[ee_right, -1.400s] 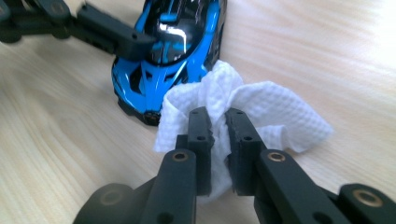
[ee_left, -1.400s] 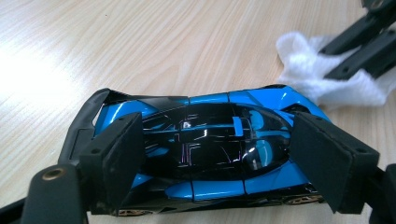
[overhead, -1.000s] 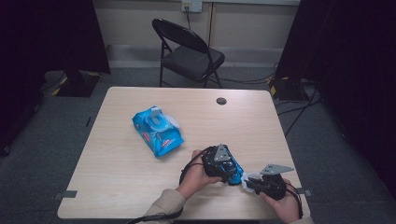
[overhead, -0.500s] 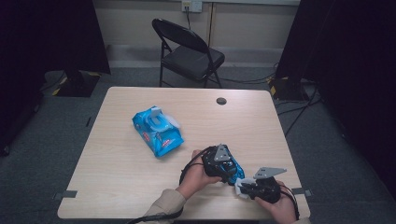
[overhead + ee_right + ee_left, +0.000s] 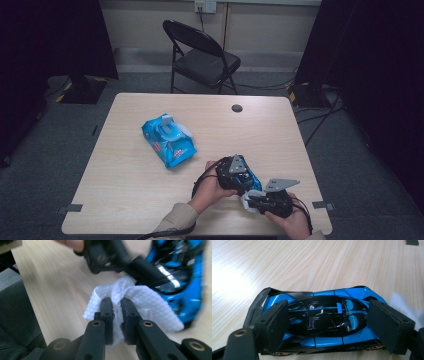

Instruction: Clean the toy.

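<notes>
Left gripper (image 5: 246, 186): jaws clamp blue toy car (image 5: 324, 320) on counter (image 5: 125, 200) | Right gripper (image 5: 116, 306): jaws pinch white wipe (image 5: 140, 307) touching car | Wipes pack (image 5: 167, 140) well apart

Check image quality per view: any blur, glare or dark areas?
Right gripper view: motion blur smears the glossy blue toy car; the white textured wipe stays fairly sharp. Left gripper view: sharp, glare at left on the light wooden table. High view: dim, black corners.
</notes>
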`<state>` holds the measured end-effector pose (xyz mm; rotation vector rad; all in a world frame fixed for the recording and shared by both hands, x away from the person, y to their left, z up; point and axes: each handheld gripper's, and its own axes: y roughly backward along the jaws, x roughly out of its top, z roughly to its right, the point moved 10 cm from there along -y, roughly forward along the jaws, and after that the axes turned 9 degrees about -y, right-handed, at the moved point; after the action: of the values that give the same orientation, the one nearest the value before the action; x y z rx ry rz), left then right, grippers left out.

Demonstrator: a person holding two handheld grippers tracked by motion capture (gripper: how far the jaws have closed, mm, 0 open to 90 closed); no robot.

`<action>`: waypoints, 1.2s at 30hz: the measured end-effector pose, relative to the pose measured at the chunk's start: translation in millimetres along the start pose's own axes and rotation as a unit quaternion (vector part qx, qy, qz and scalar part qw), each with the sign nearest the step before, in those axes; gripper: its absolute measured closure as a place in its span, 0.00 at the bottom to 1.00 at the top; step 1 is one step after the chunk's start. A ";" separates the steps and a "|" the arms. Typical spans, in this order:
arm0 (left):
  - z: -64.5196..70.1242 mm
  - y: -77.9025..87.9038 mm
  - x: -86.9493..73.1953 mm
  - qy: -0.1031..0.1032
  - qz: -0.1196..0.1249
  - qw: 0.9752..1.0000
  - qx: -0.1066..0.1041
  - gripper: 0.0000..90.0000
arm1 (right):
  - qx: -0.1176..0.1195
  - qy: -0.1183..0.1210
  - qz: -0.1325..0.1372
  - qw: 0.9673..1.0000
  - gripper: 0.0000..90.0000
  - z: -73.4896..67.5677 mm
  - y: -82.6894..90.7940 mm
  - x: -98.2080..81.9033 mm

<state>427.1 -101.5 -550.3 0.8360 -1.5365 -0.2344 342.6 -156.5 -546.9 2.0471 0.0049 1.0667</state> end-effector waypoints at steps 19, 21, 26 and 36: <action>-0.1 0.1 -0.2 -0.004 0.001 1.000 -0.003 0.20 | -0.117 -0.059 0.109 0.985 0.91 89.9 40.2 55.0; -0.2 0.1 -0.2 -0.006 0.000 1.000 -0.004 0.20 | -0.122 -0.060 0.107 0.985 0.91 94.1 35.8 58.0; -0.3 0.0 -0.1 -0.006 0.001 1.000 -0.005 0.20 | -0.126 -0.064 0.095 0.985 0.91 104.8 9.0 75.0; -0.6 0.3 -0.4 -0.005 0.009 1.000 -0.008 0.20 | -0.137 -0.065 0.077 0.985 0.91 112.9 -32.6 88.6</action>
<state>427.5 -100.8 -550.3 0.8091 -1.5485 -0.2389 488.2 -177.9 -543.3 1.8837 -0.3536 0.9653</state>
